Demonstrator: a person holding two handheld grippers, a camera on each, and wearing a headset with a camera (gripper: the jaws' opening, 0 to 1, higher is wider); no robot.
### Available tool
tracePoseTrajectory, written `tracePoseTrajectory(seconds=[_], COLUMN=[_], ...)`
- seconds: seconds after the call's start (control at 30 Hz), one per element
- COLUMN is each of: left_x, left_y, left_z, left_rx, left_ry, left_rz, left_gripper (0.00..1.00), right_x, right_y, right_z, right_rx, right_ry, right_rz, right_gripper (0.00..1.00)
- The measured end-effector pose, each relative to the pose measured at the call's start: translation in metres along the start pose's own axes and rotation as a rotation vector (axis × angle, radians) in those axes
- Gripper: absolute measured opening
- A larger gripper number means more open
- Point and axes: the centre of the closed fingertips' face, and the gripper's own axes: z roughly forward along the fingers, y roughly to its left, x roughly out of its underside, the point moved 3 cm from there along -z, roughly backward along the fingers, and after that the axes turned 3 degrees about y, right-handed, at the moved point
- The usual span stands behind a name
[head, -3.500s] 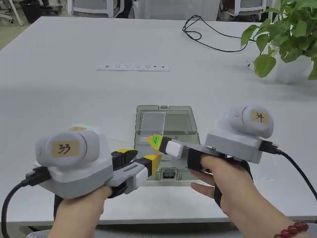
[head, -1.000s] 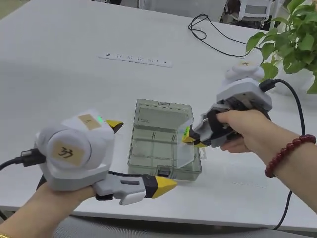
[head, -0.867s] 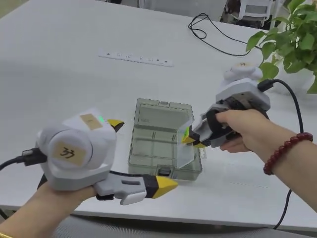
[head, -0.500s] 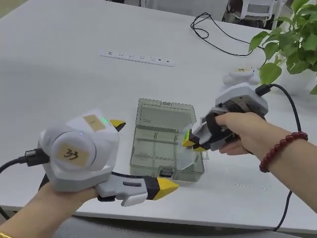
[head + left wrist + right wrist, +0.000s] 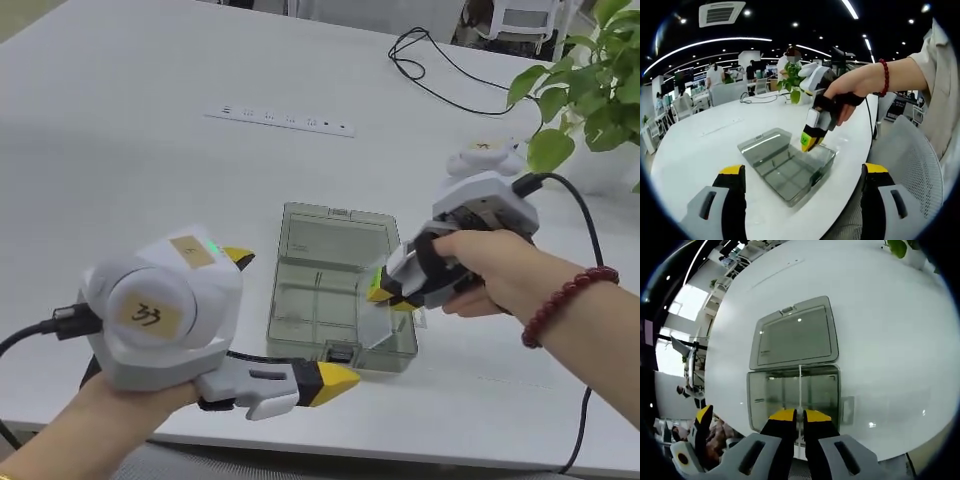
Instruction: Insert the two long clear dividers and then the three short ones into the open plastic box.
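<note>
Right gripper (image 5: 385, 293) fingers pinch clear divider (image 5: 374, 318), low over open box (image 5: 283, 300). Left gripper (image 5: 802, 172) fingers spread wide, empty. Next, I think: find slots, push straight down.

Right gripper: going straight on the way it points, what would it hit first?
The right gripper, shut on a clear divider, points down into the open plastic box; the divider's lower edge would likely meet the box floor first.

Left claw (image 5: 287, 317) spread wide; right claw (image 5: 385, 293) pinched closed, angled down.
</note>
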Motion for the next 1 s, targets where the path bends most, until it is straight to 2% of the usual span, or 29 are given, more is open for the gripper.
tracePoseTrajectory(seconds=[0.47,0.77,1.0], left_x=[-0.002,-0.003,-0.004], left_y=[-0.001,-0.001,0.0], left_z=[0.003,0.003,0.002], left_rx=[0.008,0.004,-0.002], left_ry=[-0.005,-0.005,-0.01], left_rz=[-0.004,-0.01,-0.017], left_gripper=[0.98,0.97,0.97], right_x=[0.007,-0.004,-0.004], right_y=[-0.001,-0.006,-0.006], right_z=[0.0,0.002,0.003], right_rx=[0.001,0.014,0.027], right_ry=[0.01,0.029,0.03], right_rz=[0.018,0.011,-0.004], right_gripper=[0.06,0.06,0.06])
